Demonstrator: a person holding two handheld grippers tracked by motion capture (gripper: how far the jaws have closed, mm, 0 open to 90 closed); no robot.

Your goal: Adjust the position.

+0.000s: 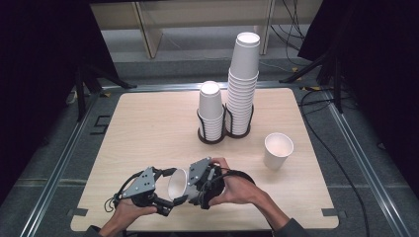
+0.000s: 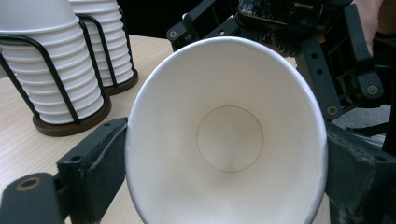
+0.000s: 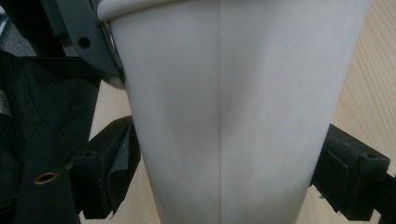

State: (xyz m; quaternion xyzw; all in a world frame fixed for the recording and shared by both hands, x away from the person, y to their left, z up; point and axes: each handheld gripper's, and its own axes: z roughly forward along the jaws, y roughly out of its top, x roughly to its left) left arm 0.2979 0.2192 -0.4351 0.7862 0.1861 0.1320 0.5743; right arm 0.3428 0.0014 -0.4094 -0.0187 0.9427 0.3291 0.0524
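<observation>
A white paper cup (image 1: 177, 183) lies on its side in the air near the table's front edge, held between both grippers. My left gripper (image 1: 170, 190) is shut on its rim. In the left gripper view the cup's open mouth (image 2: 229, 140) faces the camera, with a black jaw pressed against each side. My right gripper (image 1: 189, 185) comes from the other side and is shut on the cup's lower body (image 3: 224, 116), with a pad against each wall. The right gripper's frame (image 2: 327, 60) stands just behind the cup.
Two wire holders stand mid-table, one with a short cup stack (image 1: 211, 111) and one with a tall stack (image 1: 243, 84). A single upright cup (image 1: 277, 150) stands to the right. The wooden table (image 1: 143, 123) has bare room on its left half.
</observation>
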